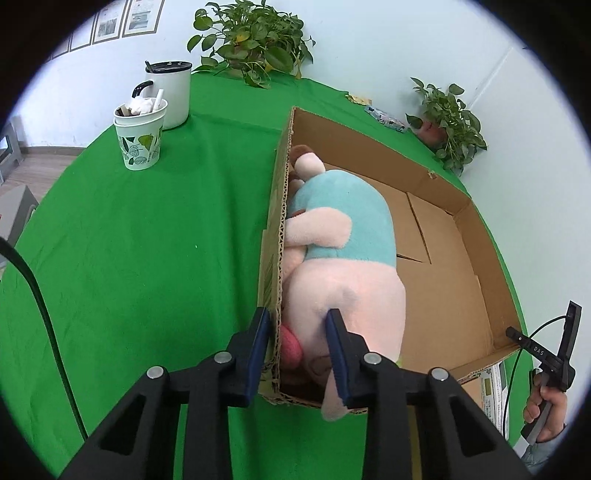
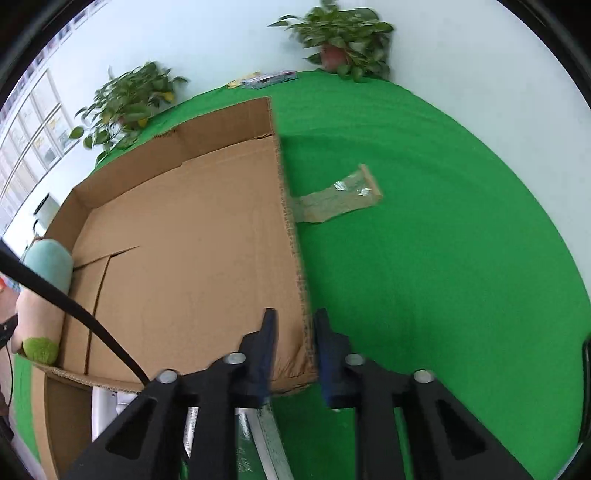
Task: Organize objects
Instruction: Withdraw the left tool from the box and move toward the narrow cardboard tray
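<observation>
Closest to you, your left gripper (image 1: pixel 297 325) is straddling the near-left corner of the cardboard box (image 1: pixel 458 210); one finger sits outside the wall, the other is inside against the pink rump of the plush toy (image 1: pixel 343 251); the fingers look spread, with the wall and a bit of plush between them, not squeezing anything as far as I can tell. Your right gripper (image 2: pixel 293 325) is doing the same trick on the opposite side wall, fingers either side of the cardboard edge with small gaps showing; I'd call it apart too, not clamped yet, though that view is a bit blurry.

The plush lies on its side inside the box, tucked along the left wall, head toward the far end; so that one looks stowed. The rest of the box floor is bare.

My read: you're setting up to grip both walls and shift or square the box; next move needs both pairs closing on cardboard only, so nudge the left one clear of the plush first.

Further out on the green cloth (image 1: pixel 147 240): a leaf-print paper cup (image 1: pixel 139 142), a white jug (image 1: pixel 171 92), potted plants (image 1: pixel 255 33) at the back; a loose strip of tape (image 2: pixel 338 199) sticks out from the right wall.
</observation>
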`<state>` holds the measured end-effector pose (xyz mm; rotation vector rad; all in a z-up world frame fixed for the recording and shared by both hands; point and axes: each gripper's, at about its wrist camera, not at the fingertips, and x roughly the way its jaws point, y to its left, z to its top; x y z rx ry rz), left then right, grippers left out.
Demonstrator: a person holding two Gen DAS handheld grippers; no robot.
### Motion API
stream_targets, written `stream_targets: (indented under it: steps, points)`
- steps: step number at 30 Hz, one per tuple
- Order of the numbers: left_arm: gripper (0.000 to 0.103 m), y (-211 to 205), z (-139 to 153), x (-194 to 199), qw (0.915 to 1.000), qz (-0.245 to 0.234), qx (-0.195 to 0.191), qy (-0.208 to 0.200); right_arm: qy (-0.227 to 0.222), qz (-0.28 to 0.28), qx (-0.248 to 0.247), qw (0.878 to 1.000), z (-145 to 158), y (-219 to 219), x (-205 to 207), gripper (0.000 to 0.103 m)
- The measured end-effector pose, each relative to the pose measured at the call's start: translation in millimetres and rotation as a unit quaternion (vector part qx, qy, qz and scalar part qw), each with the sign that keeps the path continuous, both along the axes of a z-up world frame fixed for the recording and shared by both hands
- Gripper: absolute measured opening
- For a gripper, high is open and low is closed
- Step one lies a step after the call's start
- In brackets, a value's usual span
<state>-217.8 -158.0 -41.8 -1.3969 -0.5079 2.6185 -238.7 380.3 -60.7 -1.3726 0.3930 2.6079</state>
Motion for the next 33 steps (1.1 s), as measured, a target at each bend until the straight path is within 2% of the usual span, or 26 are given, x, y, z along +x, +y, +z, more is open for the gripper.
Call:
stream_targets:
  steps: [3,11,15,16,17,18,19,22,23,24,25,27,29,33]
  points:
    - [0.027,3.7,3.1,5.4,0.9999,0.0,-0.01,-0.003,-0.002,-0.01,-0.017,1.0,-2.3,3.8,7.0,0.011]
    - [0.027,6.9,6.5,19.0,0.9995,-0.004,-0.032,-0.005,-0.017,-0.008,0.009,1.0,2.7,-1.9,14.3,0.011]
    - [0.03,9.9,16.0,27.9,0.9985,-0.008,-0.052,0.016,-0.014,-0.002,0.025,1.0,12.4,-8.8,15.9,0.017]
    - [0.03,10.7,18.6,31.0,0.9981,-0.011,-0.056,0.023,-0.014,-0.002,0.028,1.0,16.0,-10.2,17.8,0.024]
    - [0.03,12.2,21.8,34.9,0.9975,-0.013,-0.062,0.03,-0.008,0.0,0.026,1.0,22.3,-14.2,22.9,0.04]
    - [0.03,13.0,24.4,37.6,0.9972,-0.014,-0.065,0.034,-0.002,0.006,0.024,1.0,28.6,-18.1,26.5,0.05]
    - [0.03,14.1,28.2,41.5,0.9967,-0.014,-0.069,0.041,0.007,0.013,0.024,1.0,35.7,-25.2,32.1,0.064]
    - [0.031,22.9,46.2,59.6,0.9934,-0.019,-0.083,0.076,0.036,0.051,0.036,0.997,60.4,-58.1,54.2,0.077]
    - [0.035,28.4,53.7,68.1,0.9912,-0.023,-0.092,0.093,0.043,0.064,0.036,0.996,67.7,-69.6,61.2,0.086]
    - [0.047,35.0,62.3,79.3,0.9879,-0.026,-0.102,0.114,0.054,0.081,0.032,0.995,75.9,-84.4,70.2,0.09]
    - [0.053,41.2,70.4,91.5,0.984,-0.031,-0.109,0.137,0.061,0.092,0.029,0.993,81.5,-95.4,77.1,0.098]
    - [0.087,53.1,88.3,119.7,0.9748,-0.038,-0.111,0.19,0.076,0.114,0.029,0.99,91.9,-119.2,93.2,0.102]
    - [0.091,63.8,104.3,150.3,0.9626,-0.034,-0.106,0.247,0.086,0.126,0.044,0.987,99.0,-141.5,108.9,0.102]
    - [0.091,80.6,117.2,177.7,0.9543,-0.043,-0.108,0.275,0.092,0.125,0.053,0.986,105.5,-169.5,131.4,0.102]
